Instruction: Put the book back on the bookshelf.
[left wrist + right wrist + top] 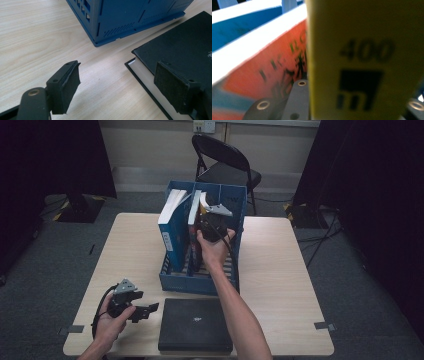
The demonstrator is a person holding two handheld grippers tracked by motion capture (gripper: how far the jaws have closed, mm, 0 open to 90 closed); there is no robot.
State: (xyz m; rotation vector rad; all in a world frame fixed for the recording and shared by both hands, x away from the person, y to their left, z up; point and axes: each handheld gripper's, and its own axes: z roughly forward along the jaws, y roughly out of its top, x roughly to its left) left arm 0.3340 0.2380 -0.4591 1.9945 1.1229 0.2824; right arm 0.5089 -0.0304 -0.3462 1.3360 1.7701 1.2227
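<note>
A blue slotted book rack point(200, 282) stands in the middle of the wooden table point(280, 285). My right gripper point(212, 226) reaches down into it from above, and its jaws are shut on a yellow book point(359, 50) held upright by the spine. Beside that book leans an orange-red book point(274, 70). A blue-covered book point(172, 227) stands in the rack's left slot. Near the table's front left, my left gripper point(150, 310) hovers open, nothing between its pads point(66, 87). A black book point(195, 324) lies flat by it, with its corner point(185, 42) just behind the right jaw.
The rack's blue corner point(125, 17) sits a short way ahead of the left gripper. A black folding chair point(225, 165) stands beyond the far table edge. Bare wood point(37, 37) spreads left of the rack and to the right of it.
</note>
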